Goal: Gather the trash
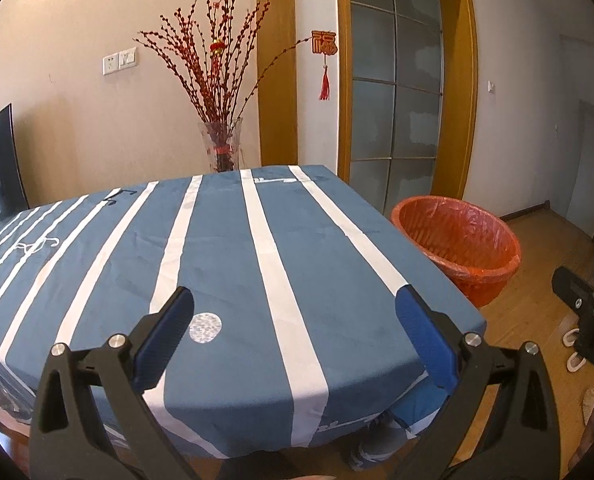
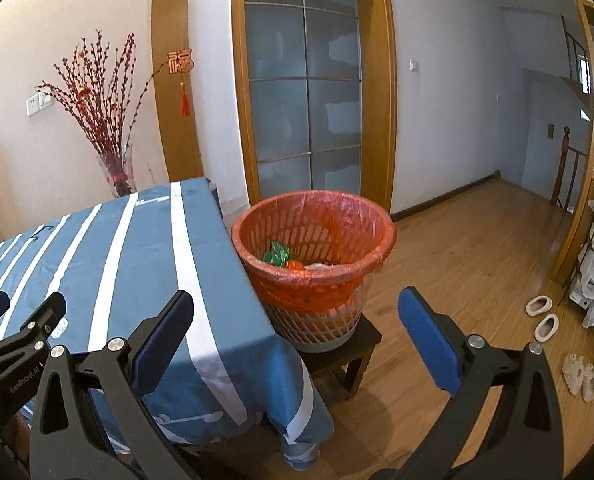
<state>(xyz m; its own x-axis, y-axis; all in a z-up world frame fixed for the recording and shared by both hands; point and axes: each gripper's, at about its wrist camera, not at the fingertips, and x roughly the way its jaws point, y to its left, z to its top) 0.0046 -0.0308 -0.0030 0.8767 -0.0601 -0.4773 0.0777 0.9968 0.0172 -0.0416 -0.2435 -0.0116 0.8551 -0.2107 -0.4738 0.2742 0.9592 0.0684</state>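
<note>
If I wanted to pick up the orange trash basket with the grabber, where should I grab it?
Probably the rim of the trash basket, on the side away from the table. Come down from above with the right gripper, one of its fingers inside and one outside. The rim is a thick rolled lip facing up, and the table crowds the near-left side. The bag over it may be slippery.
</note>
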